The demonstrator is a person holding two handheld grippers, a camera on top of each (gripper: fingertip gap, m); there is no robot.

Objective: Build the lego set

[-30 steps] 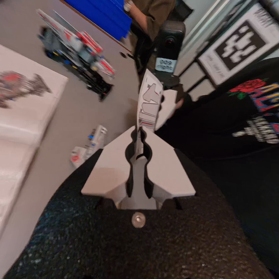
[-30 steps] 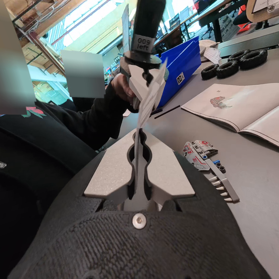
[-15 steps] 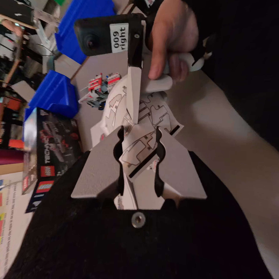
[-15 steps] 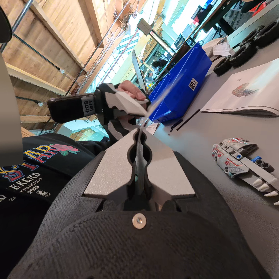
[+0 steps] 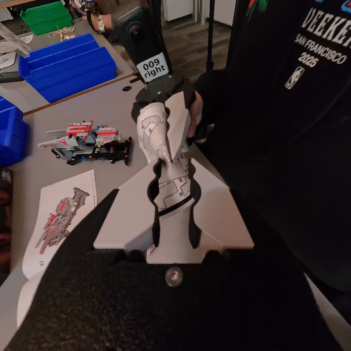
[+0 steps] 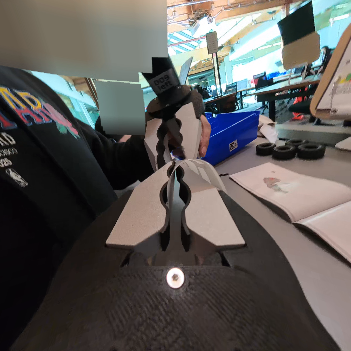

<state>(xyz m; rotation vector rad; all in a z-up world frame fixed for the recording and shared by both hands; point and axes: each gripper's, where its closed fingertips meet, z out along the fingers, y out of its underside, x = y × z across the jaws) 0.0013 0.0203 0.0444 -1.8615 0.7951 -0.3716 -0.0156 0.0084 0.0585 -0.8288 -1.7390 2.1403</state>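
A white sticker sheet (image 5: 171, 191) with grey and red outlined stickers is held in the air between my two grippers. My left gripper (image 5: 173, 163) is open, and the sheet's lower end lies loose between its fingers. My right gripper (image 6: 175, 164) is shut on the sheet (image 6: 199, 171), which curls over its right finger. The grippers face each other, tips almost touching. The right gripper also shows in the left wrist view (image 5: 171, 150), and the left gripper in the right wrist view (image 6: 172, 152). A partly built red, grey and black lego model (image 5: 87, 142) stands on the grey table (image 5: 106, 106).
An open instruction booklet (image 5: 62, 209) lies on the table in front of the model and also shows in the right wrist view (image 6: 284, 190). Blue bins (image 5: 66, 66) stand at the back. Several black tyres (image 6: 288, 150) lie beyond the booklet. The person's dark shirt (image 5: 284, 133) fills the right side. My two grippers' fingertips are within a few centimetres of each other.
My left gripper was shut on the sheet a second ago and has opened. The right gripper kept its hold. Both grippers have turned, and the sheet now bends between them.
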